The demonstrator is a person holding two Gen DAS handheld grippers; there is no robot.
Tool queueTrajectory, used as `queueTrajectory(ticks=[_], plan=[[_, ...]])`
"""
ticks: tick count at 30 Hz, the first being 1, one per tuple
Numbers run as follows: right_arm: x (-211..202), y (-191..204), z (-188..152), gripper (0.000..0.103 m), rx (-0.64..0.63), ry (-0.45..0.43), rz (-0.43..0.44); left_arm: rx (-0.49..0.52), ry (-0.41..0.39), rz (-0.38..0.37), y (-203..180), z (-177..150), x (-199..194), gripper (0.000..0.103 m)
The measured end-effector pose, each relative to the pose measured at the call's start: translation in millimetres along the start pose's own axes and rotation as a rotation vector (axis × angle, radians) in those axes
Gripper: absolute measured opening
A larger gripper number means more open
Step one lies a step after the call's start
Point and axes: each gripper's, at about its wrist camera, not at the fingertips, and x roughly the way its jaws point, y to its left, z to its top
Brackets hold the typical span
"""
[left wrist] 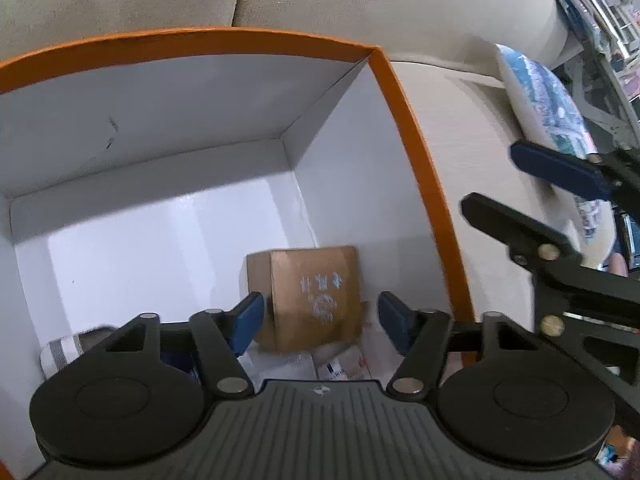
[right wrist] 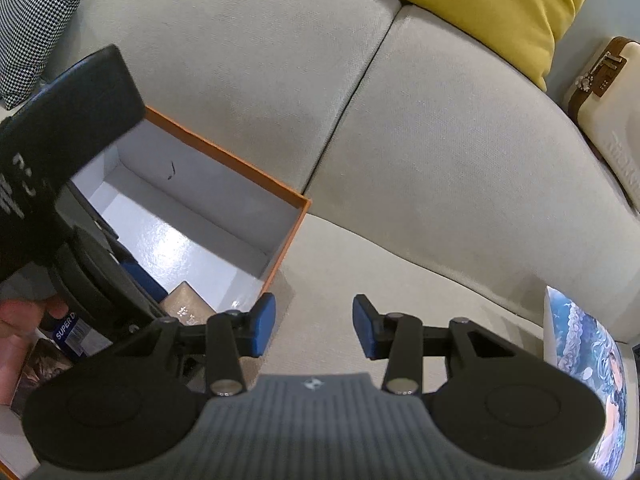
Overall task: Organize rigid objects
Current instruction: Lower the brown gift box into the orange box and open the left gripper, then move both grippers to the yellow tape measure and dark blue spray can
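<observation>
The orange-rimmed white cardboard box (left wrist: 404, 92) on the sofa already holds a brown cardboard carton (left wrist: 312, 296) in its near right corner, between the left gripper's (left wrist: 320, 322) open jaws, apparently released. Outside the box's right wall, the right gripper (right wrist: 314, 328) hangs open and empty; a blue illustrated flat box (right wrist: 588, 344) probably remains.

left tongs (left wrist: 320, 320): black linkage arms, silver screws, blue pads, ribbed grey housing with small white emblem | right tongs (right wrist: 314, 326): same build | hand (right wrist: 18, 332): bare, no sleeve visible
</observation>
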Motion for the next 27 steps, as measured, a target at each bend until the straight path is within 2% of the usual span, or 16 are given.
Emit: queueTrajectory(ticks=[3,7,10,12,18,21,24,27], plan=[[0,5,-1,0.044,-0.016,0.009,0.013,-0.006,-0.001,-0.014,2,-3,-7,0.051],[-1,9,1,0.043,-0.033,0.015,0.017,-0.013,0.007,-0.034,2,-7,-7,0.044],[-2,10,1,0.044,-0.04,0.023,0.015,-0.016,0.001,-0.032,1,-9,-5,0.043],[-2,10,2,0.044,-0.046,0.025,0.013,-0.019,-0.005,-0.029,4,-10,-6,0.038],[-2,15,2,0.044,-0.067,0.034,0.01,-0.096,0.008,-0.096,17,-9,-7,0.038],[-2,18,2,0.044,-0.075,0.036,0.009,-0.009,0.007,0.002,10,-13,-10,0.036],[-6,19,2,0.044,-0.074,0.027,0.004,0.011,0.016,-0.015,10,-15,-13,0.036],[-9,19,3,0.045,-0.067,0.021,0.003,0.041,0.015,0.016,9,-16,-13,0.035]])
